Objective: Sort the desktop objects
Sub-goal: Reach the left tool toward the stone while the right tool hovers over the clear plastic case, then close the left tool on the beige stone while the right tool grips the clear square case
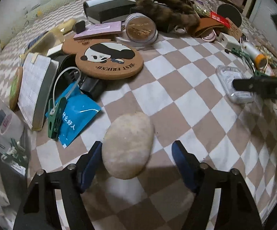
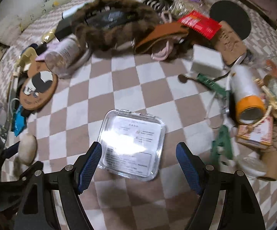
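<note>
Stone (image 1: 127, 145): pale, smooth, lying on the checked cloth (image 1: 186, 88), between the fingers of the left gripper (image 1: 136, 164). Left pad close against its side, contact not certain; right pad clearly apart from it. Jaws open, stone not gripped.

Clear case (image 2: 131, 145): flat, square, printed label inside, lying on the cloth between the fingers of the right gripper (image 2: 139, 164). Left pad just beside its edge, right pad apart. Jaws open, nothing held.

The two grippers work side by side; from the right wrist view the stone shows at far left with the left gripper around it.

Around the bare middle of the cloth: panda coaster (image 1: 109, 60) and blue packet (image 1: 75, 113) with a green clip (image 1: 55, 115) on the left side; fur band (image 2: 111, 26) at the back; tape roll (image 2: 245, 94) and white box (image 2: 207, 61) on the right.
</note>
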